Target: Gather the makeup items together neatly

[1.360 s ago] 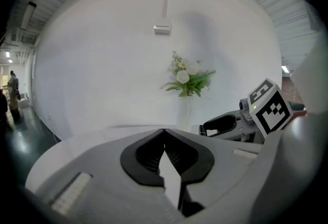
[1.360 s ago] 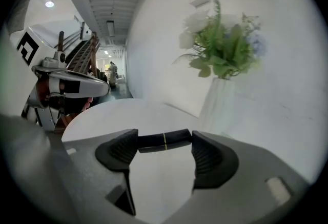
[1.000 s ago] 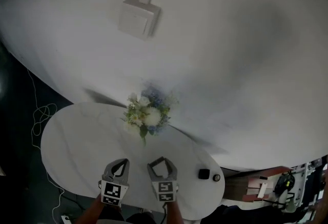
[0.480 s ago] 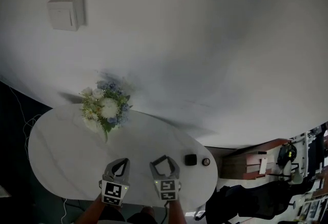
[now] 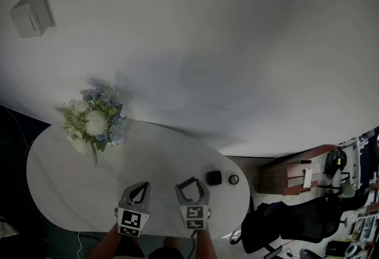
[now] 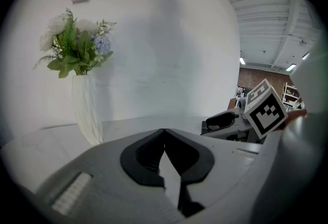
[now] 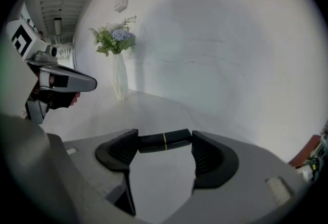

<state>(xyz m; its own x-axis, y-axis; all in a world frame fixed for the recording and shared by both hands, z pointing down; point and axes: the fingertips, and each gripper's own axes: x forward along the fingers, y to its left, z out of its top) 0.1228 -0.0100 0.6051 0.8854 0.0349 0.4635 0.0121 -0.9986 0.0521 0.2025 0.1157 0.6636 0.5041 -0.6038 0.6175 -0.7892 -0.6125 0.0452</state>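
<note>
Black lipstick, pinched end to end by the right gripper, is best set level beside the dark case (left gripper pressed together, empty).

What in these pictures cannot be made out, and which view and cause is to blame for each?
Head view: the square dark item and round dark item on the table are too small to name.
Head view: the vase is hidden under the flowers.
Right gripper view: any print on the black tube held in the right tongs is too small and dark to read.
</note>
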